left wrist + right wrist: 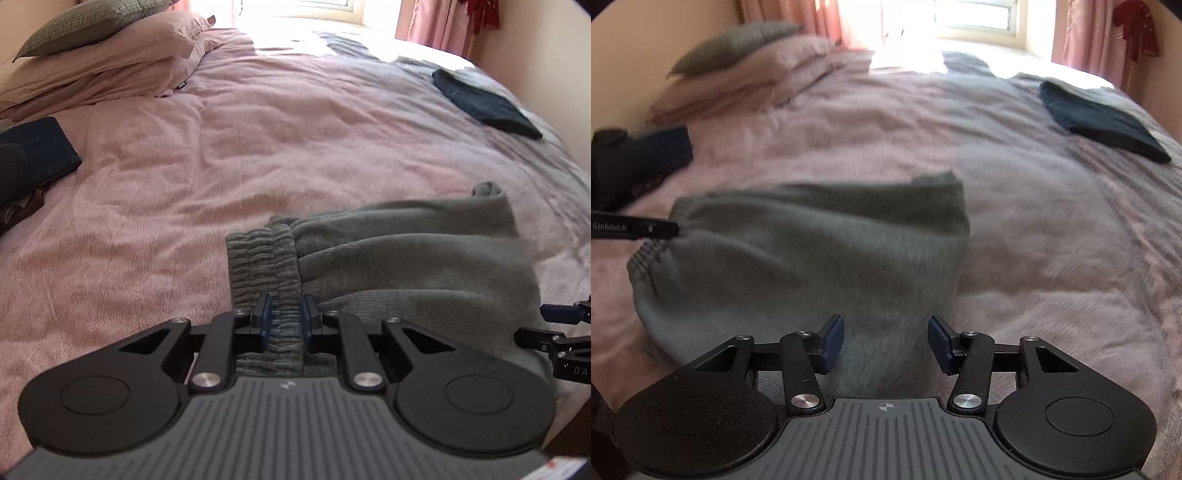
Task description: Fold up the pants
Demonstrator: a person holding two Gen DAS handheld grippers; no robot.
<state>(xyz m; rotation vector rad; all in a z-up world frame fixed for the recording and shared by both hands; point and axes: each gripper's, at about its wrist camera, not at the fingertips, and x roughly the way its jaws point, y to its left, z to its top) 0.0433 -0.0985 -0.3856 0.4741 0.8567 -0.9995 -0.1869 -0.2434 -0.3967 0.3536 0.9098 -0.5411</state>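
On the pink bed (pixel 258 147), my left tool (pixel 286 319) pinches the grey sweatpants (pixel 406 258) by their ribbed waistband (pixel 262 266); right tool (pixel 886 341) gapes wide, fabric between, unpressed. Soft, floppy knit, so I'd grab thick edges.

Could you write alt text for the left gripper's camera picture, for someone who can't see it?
The left gripper pinches the ribbed waistband of grey pants lying bunched on a pink bedspread. Pillows lie far left, and a dark folded garment far right.
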